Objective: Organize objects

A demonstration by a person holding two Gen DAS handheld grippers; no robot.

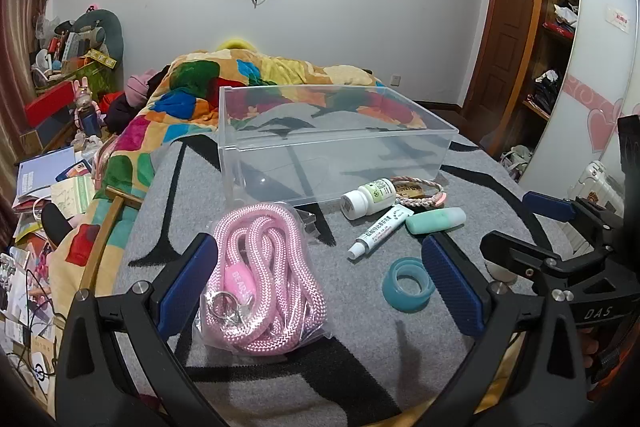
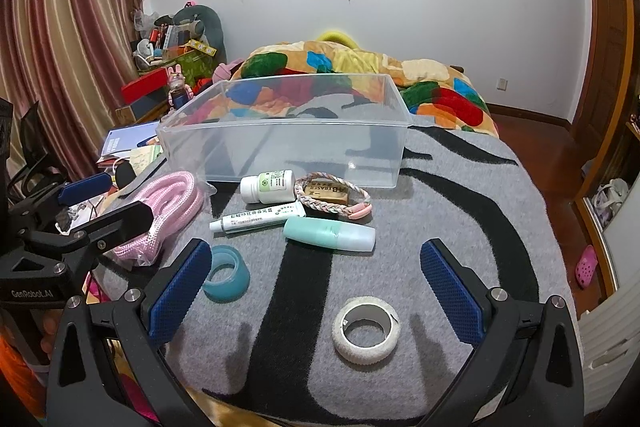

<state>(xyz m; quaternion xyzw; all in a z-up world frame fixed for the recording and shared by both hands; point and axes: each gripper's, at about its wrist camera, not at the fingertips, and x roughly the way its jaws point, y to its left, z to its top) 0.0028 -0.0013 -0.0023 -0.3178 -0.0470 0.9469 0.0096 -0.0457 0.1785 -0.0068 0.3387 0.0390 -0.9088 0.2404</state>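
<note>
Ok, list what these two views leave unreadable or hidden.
- White tape roll: left wrist view, almost wholly hidden behind the right claw.
- Pink rope: right wrist view, partly blocked by the left claw.
- Eraser: part of its label covered by the braided bracelet.
- Ointment tube print: too small.
</note>
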